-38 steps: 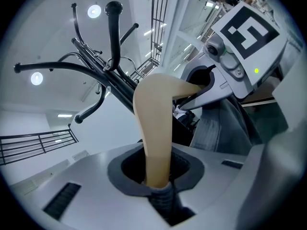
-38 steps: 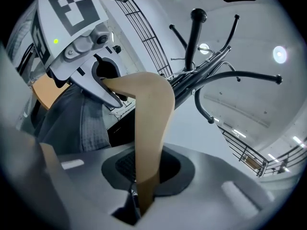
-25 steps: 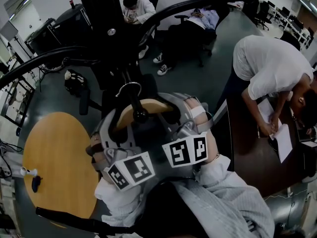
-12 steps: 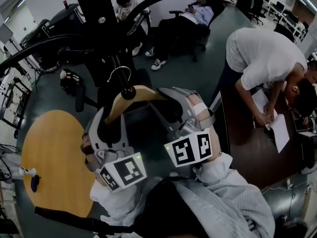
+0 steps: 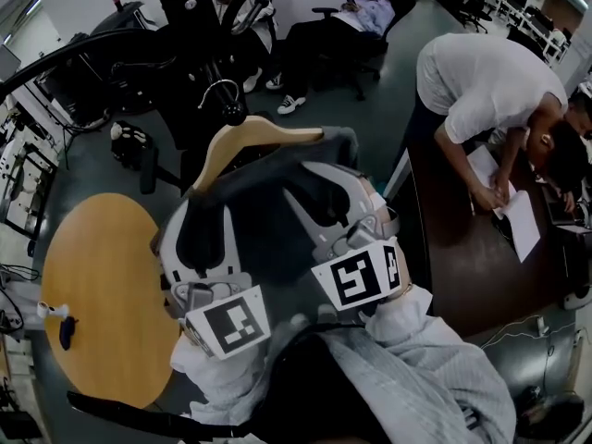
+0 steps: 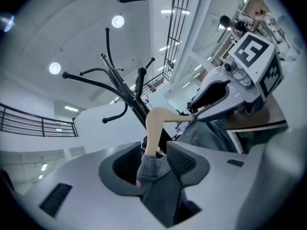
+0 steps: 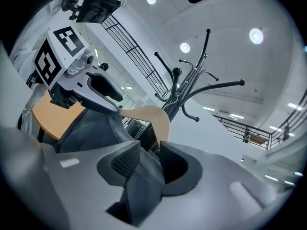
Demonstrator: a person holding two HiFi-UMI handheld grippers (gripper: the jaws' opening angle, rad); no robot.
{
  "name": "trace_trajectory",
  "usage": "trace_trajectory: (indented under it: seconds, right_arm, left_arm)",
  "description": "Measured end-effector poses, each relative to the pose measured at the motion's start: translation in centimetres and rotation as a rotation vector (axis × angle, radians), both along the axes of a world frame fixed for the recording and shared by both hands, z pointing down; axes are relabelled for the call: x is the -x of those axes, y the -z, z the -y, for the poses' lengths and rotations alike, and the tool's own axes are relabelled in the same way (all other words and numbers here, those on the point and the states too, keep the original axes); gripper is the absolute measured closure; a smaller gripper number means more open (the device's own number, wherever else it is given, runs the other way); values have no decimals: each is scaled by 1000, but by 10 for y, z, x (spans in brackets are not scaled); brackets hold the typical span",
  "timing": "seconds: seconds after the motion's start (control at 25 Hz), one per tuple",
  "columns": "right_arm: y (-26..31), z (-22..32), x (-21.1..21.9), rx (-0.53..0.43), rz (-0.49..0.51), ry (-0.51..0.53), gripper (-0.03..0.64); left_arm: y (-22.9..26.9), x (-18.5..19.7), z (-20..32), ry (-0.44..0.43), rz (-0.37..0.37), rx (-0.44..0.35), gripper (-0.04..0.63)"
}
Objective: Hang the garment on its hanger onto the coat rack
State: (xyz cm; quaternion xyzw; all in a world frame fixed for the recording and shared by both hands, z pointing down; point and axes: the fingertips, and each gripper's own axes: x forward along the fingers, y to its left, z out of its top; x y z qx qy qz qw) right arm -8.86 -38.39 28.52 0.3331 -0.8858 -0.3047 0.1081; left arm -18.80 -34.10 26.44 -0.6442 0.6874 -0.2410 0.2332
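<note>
Both my left gripper (image 6: 156, 161) and right gripper (image 7: 151, 163) gape wide, jaws just opening, garment (image 5: 264, 188) slack between; hanger (image 5: 268, 132) seemingly on coat rack (image 5: 190, 26).

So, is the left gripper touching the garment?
Touching. In the left gripper view the garment lies between the jaws of the left gripper, resting against one pad; the jaws have just been opening and do not pinch it.

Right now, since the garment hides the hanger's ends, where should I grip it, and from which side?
I'd grip the hanger at both shoulder ends, through the garment, coming level from your side, opposite the rack. It is thin and flat there, and the hook is left free.
</note>
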Motion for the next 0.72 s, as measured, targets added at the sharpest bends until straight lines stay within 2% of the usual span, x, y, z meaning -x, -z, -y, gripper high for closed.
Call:
trace_trajectory:
  seconds: [0.16,0.24,0.36,0.56,0.72]
  right_arm:
    - [-10,-18,-1,59,54,-2,500]
    - [-10,-26,0,65,90,-6,525]
    - [-2,-35,-3,70,194,-11,571]
    - [6,-40,-8,90,325,-37,614]
    - [2,-41,-5,109,325,-35,615]
  left_arm:
    - [-10,-15,-15,-63,-91,5,431]
    - [-12,-23,-20,-101,-136,-1,433]
    - [-15,-30,-24,-147,-179,-1,441]
    - [-9,-38,-30,-208,-319,-66,568]
    - [-9,-45,-26,-255,-419,-73,591]
